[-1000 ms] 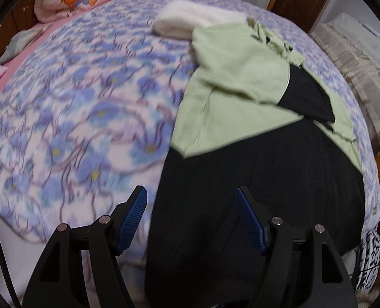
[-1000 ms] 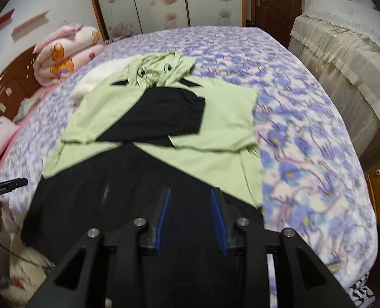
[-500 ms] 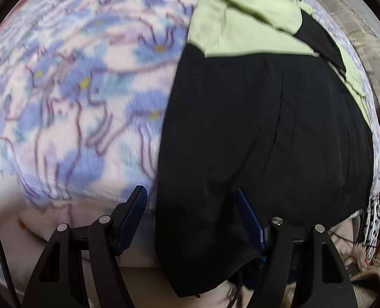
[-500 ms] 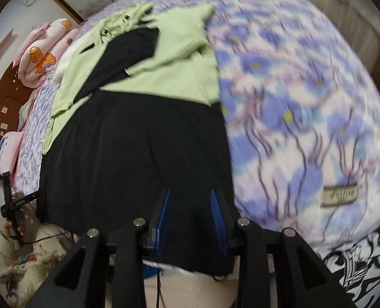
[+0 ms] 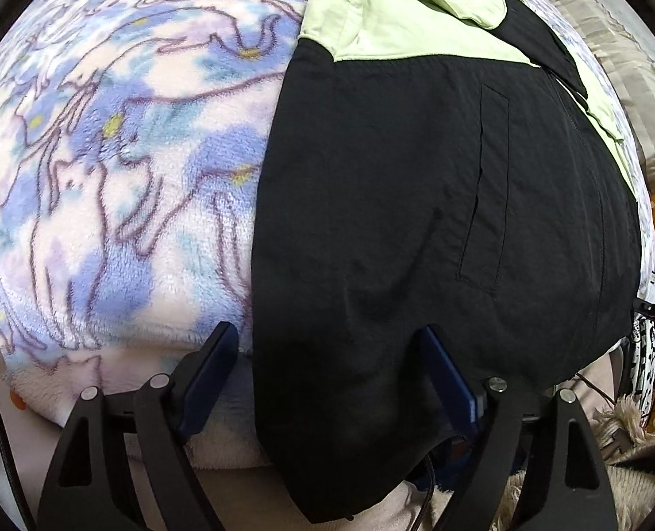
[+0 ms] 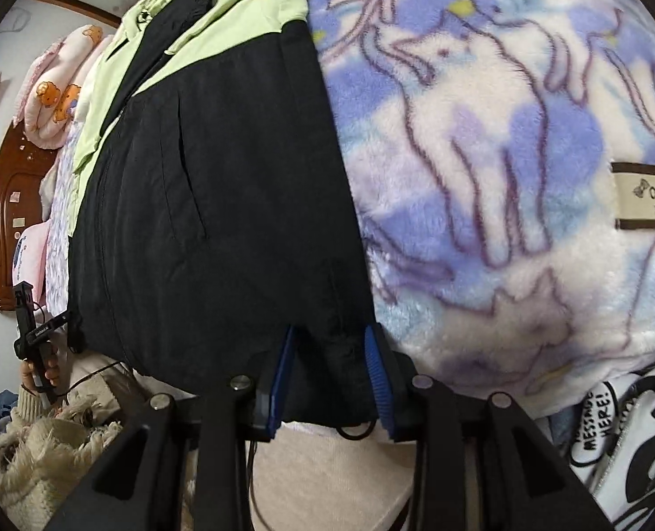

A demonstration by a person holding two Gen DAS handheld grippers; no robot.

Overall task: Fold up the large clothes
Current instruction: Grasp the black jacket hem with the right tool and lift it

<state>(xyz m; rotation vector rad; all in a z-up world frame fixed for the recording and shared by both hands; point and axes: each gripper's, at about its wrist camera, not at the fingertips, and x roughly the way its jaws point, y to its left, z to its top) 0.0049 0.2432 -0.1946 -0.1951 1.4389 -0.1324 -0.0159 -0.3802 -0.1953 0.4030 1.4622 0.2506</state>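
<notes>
Now L gripper jaws just widened, straddling jacket hem; R gripper part-open over hem corner, not pinching.

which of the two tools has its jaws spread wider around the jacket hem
The left tool: its jaws stand far apart, straddling the black jacket's hem corner. The right tool's jaws sit much narrower around the other corner.

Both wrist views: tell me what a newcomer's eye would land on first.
The black and pale green jacket dominates, spread flat on the blue floral fleece blanket, its black hem hanging over the bed's near edge. Each gripper straddles a hem corner: the left gripper wide open, the right gripper narrower. A beige brand label stands out at the right view's edge.
</notes>
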